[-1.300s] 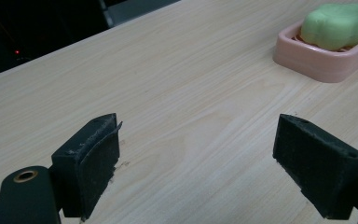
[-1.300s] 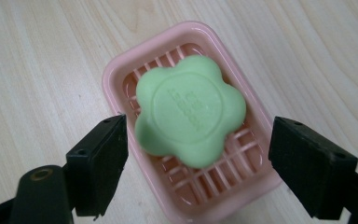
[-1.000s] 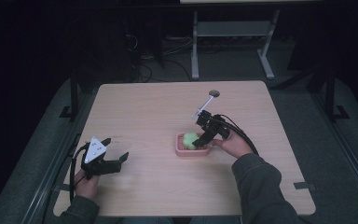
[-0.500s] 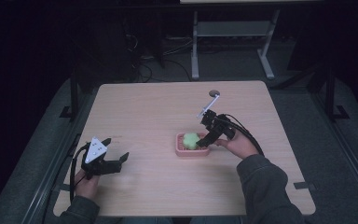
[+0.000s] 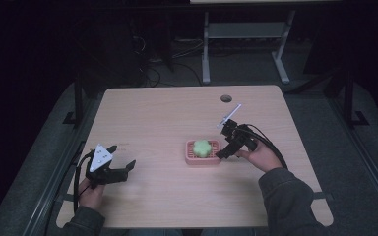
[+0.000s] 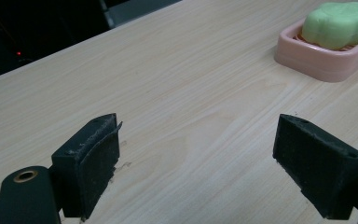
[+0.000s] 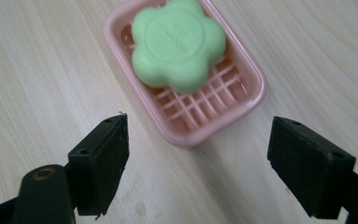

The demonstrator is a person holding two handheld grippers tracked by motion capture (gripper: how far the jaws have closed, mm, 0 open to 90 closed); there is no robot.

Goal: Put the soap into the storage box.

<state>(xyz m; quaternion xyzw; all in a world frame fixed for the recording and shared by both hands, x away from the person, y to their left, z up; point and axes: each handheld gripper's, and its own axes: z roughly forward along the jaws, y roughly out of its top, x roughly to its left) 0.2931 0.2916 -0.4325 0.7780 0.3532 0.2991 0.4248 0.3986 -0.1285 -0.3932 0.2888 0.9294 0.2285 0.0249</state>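
Note:
A green flower-shaped soap [image 5: 203, 146] lies in a pink soap dish [image 5: 189, 156] near the table's middle. My right gripper [image 5: 223, 151] sits just right of the dish, low over the table, open and holding nothing. In the right gripper view the soap [image 7: 177, 42] rests toward one end of the dish [image 7: 255, 88], beyond the spread jaws of the right gripper [image 7: 198, 163]. My left gripper [image 5: 120, 158] is open and holds nothing at the table's front left. Its own view shows the left gripper [image 6: 198, 163] over bare wood, with the dish [image 6: 317, 60] and soap [image 6: 340, 23] far off.
The wooden table [image 5: 167, 118] has a round cable hole [image 5: 226, 98] near its far edge. A metal desk frame [image 5: 246, 34] stands on the dark floor behind. A cable trails from each gripper.
My right gripper has drawn back to the right, away from the soap, which stays in the dish. The left gripper has not moved.

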